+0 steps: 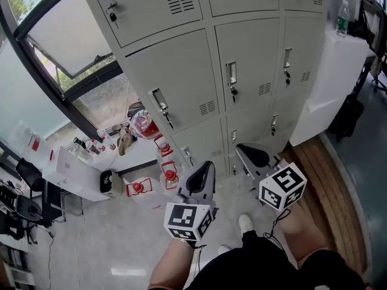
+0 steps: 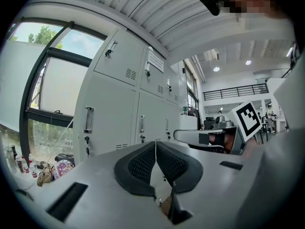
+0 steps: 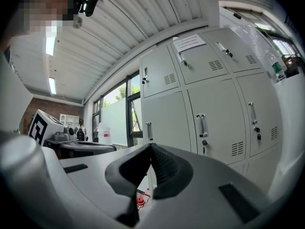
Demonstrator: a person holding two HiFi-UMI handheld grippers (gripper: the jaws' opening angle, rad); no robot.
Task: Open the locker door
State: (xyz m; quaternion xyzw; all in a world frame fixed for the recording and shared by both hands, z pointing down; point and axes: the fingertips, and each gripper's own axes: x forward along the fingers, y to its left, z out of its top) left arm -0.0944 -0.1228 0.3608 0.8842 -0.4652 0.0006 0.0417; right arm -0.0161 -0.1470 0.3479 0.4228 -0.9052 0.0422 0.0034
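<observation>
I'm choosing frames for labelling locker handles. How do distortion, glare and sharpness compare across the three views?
Head view: lockers sharp but splayed by the wide lens, window pale and bright. Left gripper view: fisheye with black corners, handle by the window clear. Right gripper view: same bowing, central handle crisp, evenly lit.

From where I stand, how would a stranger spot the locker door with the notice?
Find the grey locker bank beside the window. In its top row, take the second door from the window: it alone carries a white paper notice.
</observation>
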